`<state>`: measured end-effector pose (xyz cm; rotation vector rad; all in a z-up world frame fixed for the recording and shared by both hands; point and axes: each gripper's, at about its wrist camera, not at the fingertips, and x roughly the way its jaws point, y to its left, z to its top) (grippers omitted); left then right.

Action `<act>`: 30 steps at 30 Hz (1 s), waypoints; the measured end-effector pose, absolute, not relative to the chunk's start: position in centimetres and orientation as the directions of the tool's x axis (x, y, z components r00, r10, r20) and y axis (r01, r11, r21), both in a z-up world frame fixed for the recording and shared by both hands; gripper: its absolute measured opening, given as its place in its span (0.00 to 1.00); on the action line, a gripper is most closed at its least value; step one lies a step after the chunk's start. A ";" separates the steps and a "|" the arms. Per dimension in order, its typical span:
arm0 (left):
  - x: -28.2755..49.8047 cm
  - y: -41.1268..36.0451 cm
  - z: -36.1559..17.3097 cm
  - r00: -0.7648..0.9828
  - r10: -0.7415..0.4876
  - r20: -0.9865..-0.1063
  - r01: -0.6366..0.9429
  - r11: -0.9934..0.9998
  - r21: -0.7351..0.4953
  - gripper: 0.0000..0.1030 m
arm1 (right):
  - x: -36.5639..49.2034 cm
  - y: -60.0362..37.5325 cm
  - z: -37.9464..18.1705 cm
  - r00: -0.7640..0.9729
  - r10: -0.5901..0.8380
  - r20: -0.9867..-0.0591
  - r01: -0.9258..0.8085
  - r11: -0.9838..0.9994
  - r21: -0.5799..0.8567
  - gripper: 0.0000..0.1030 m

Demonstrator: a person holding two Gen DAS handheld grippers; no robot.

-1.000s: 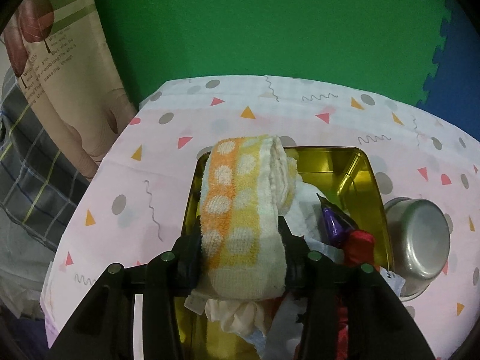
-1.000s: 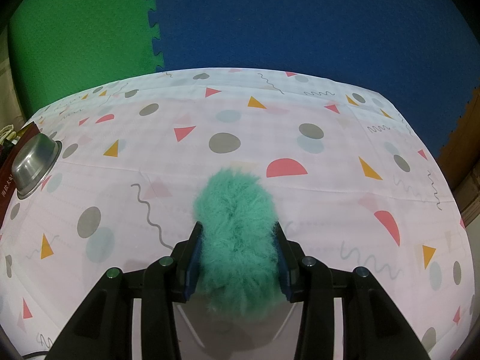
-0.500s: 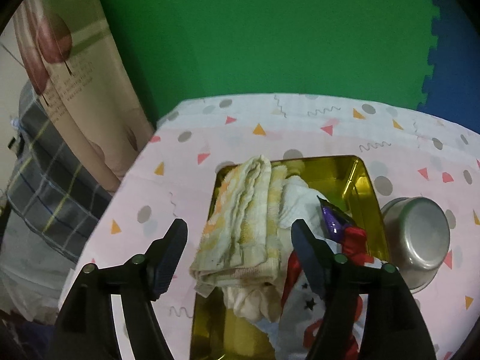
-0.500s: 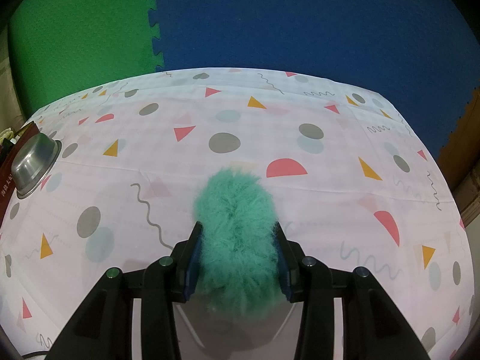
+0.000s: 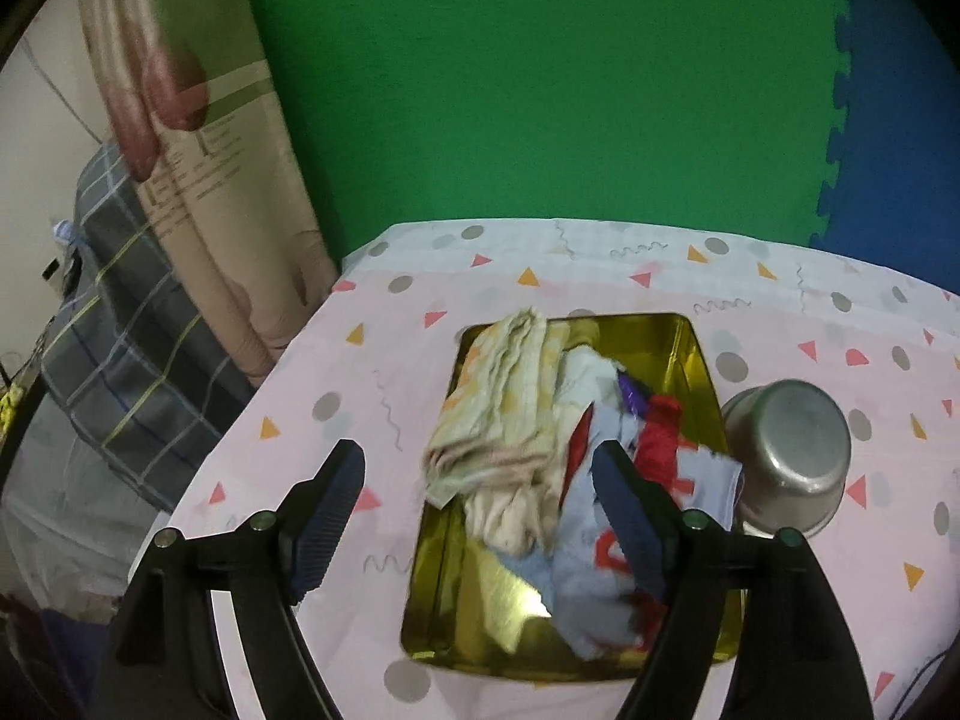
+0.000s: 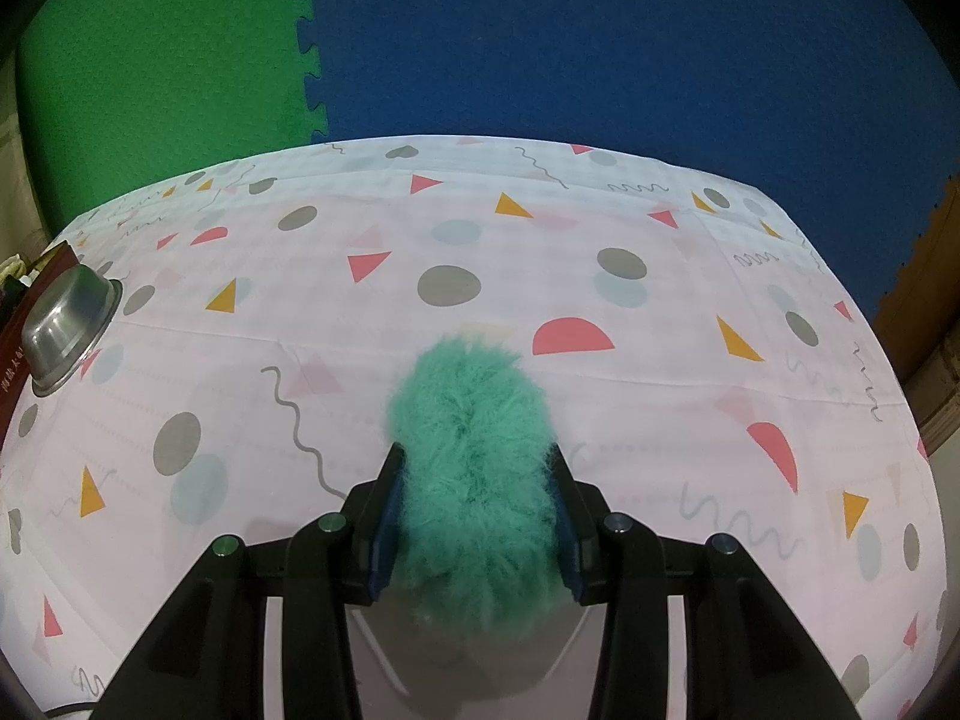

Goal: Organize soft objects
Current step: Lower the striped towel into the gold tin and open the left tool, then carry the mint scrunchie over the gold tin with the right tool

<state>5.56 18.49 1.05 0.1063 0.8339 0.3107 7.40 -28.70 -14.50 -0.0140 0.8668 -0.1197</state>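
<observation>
- The fluffy green toy point(image 6: 474, 450) sits squeezed in the right claw point(image 6: 474, 492), its long axis running straight out along the fingers, fur bulging past the tips and over the table point(image 6: 540, 252).
- Right claw is narrow, closed onto that toy from both sides; the toy looks to be at or just above the cloth, and I cannot tell whether it touches.
- Off to that claw's far left stands the steel bowl point(image 6: 69, 324), upside down, and just beyond it a dark sliver of the tin's edge.
- Switch to the left wrist view: the gold tin point(image 5: 690, 354) lies just beside that same bowl point(image 5: 789, 456), on the bowl's left.
- Inside the tin, a folded yellow towel point(image 5: 504, 408) lies along the side away from the bowl, with a heap of white, blue and red cloths point(image 5: 606, 516) on the bowl's side.
- Left claw point(image 5: 480, 492) hangs wide and empty above the tin's near half, holding nothing.
- The call: the tin lies left of the toy, past the bowl, so the right claw must carry it leftward over the bowl; the left claw is nearer the tin but has nothing to drop.
</observation>
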 end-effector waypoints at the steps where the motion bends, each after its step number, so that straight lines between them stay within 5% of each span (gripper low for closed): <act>1: 5.0 18.6 1.0 0.630 0.318 -0.708 -0.237 0.948 0.214 0.74 | 7.4 -28.5 -14.5 0.641 -0.113 -0.759 0.099 0.993 -0.064 0.41; 30: -2.3 21.6 -2.1 0.593 0.450 -0.668 -0.432 0.878 0.208 0.79 | 6.6 -25.9 -11.2 0.673 -0.105 -0.732 0.102 0.994 -0.049 0.27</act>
